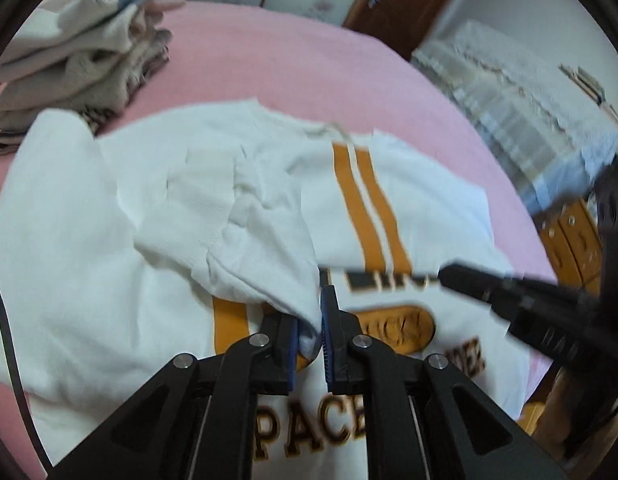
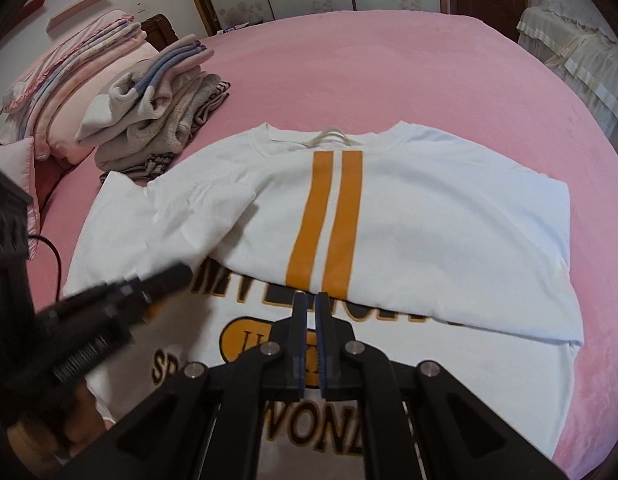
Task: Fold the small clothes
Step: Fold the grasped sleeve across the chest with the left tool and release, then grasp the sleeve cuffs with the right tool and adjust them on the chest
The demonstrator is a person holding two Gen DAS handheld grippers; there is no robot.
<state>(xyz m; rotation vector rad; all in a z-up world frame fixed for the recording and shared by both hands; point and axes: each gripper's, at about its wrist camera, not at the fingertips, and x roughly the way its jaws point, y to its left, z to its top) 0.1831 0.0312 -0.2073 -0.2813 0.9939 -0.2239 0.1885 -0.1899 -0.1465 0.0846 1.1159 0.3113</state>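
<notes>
I am holding my left gripper [image 1: 309,344] pinched on a bunched white fold of the T-shirt [image 2: 429,220]; a puff of cloth is showing between the blue pads, which are standing a sliver apart around it. My right gripper [image 2: 311,344] is sitting closed, pads almost meeting, and I cannot make out any cloth caught between them; it is hovering just above the printed chest, over the orange oval badge [image 1: 393,328].

The shirt is lying flat on the pink bed cover [image 2: 429,80], directly ahead of and under both sets of jaws, its long axis running away from me toward the collar [image 2: 329,138], in line with the twin orange stripes [image 2: 325,216]. The fold I am carrying belongs to the left side of the shirt and is coming across toward those stripes, so my left hand is the nearer one for the coming lay-down; the right is pointing in beside it, its black finger blurring across the left view.

Farther off, a stack of folded beige and grey clothes [image 2: 157,120] is resting near the shirt's left shoulder, with pink bedding beyond.

The lettering is being cut by the fold and my own linkages, the hem is lying out of view beneath me, and the left view is smearing.
</notes>
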